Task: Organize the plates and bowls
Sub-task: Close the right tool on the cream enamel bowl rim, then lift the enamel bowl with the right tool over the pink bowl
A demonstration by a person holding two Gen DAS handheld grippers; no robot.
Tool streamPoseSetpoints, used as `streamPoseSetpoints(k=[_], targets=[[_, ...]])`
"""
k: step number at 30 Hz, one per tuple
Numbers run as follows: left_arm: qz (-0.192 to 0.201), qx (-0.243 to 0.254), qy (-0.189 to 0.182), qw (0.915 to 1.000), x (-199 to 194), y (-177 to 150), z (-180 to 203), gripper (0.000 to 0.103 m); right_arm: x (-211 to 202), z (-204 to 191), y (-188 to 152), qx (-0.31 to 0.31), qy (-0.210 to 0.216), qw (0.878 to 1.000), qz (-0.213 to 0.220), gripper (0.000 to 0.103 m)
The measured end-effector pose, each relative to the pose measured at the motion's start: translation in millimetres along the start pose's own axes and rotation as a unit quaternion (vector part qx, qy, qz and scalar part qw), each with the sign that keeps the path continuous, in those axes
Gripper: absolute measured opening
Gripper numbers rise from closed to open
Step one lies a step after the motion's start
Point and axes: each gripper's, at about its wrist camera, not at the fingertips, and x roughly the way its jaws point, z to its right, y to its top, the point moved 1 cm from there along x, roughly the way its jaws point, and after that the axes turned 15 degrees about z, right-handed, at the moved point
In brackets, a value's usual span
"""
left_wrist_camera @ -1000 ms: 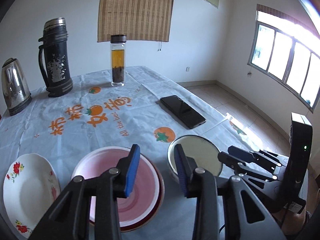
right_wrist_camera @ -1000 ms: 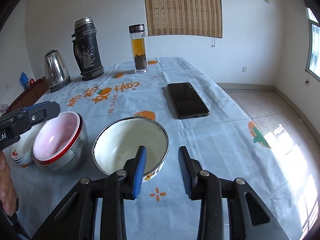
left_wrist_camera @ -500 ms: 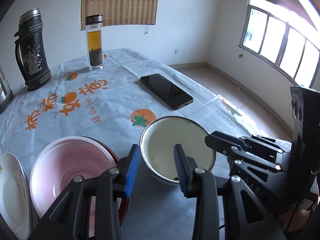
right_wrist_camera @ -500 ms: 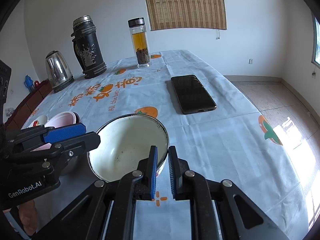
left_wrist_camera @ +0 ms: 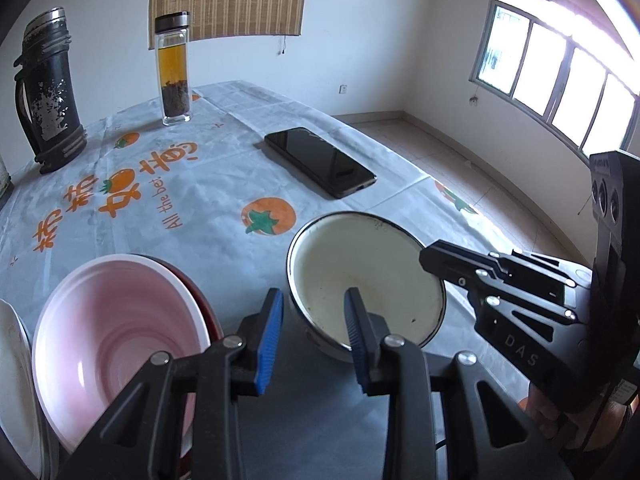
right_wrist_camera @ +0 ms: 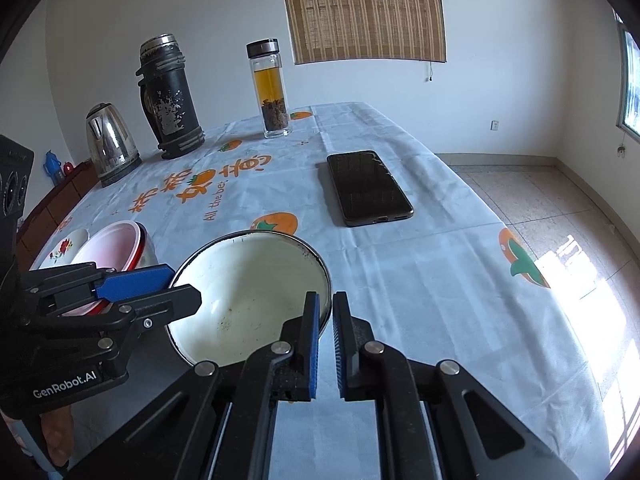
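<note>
My right claw (right_wrist_camera: pixel 325 340) is pinched on the near right rim of the enamel bowl (right_wrist_camera: pixel 248 292): one blue pad inside the wall, the other outside, gap almost nil. The bowl sits on the desk (right_wrist_camera: pixel 420 280), near the front edge, cream inside with dark specks and a dark rim.

My left claw (left_wrist_camera: pixel 314 336) straddles the bowl's left rim in the left wrist view, one finger (left_wrist_camera: pixel 360 332) inside the bowl (left_wrist_camera: pixel 360 276), the other outside. The jaws are closing, with the rim between them, but I see a gap on both sides, so no press yet. In the right wrist view the left claw (right_wrist_camera: pixel 172 286) comes in from the left, tips at the bowl's left edge.

Just left of the enamel bowl is the pink bowl (left_wrist_camera: pixel 116 340), nested in a red-rimmed one (left_wrist_camera: pixel 200 300). Further left is a white plate (right_wrist_camera: pixel 68 242) with a red flower print, close beside the stack; can't tell if they touch.

Behind the bowl lies a phone (right_wrist_camera: pixel 368 188), face up, apart from it. At the far end stand a tea bottle (right_wrist_camera: pixel 272 88), a black flask (right_wrist_camera: pixel 170 96) and a steel kettle (right_wrist_camera: pixel 108 140). The cloth has orange fruit prints and lettering. The window (left_wrist_camera: pixel 560 72) is on the right, and a bamboo blind (right_wrist_camera: pixel 364 8) hangs on the back wall.
</note>
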Motion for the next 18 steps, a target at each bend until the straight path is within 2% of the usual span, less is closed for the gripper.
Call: streamPoseSetpoints(k=[6, 12, 18], targets=[[0.003, -0.001, 0.012, 0.9999, 4.6, 0.8, -1.8, 0.021, 1.7, 1.8, 0.4, 0.010, 0.002, 1.000, 0.004, 0.008], [0.008, 0.010, 0.027, 0.9996, 5.8, -0.8, 1.7, 0.020, 4.7, 5.1, 0.2, 0.025, 0.010, 1.000, 0.003, 0.011], [0.020, 0.005, 0.035, 0.9992, 1.1, -0.1, -0.6, 0.012, -0.4, 6.8, -0.4, 0.044, 0.010, 0.999, 0.016, 0.010]])
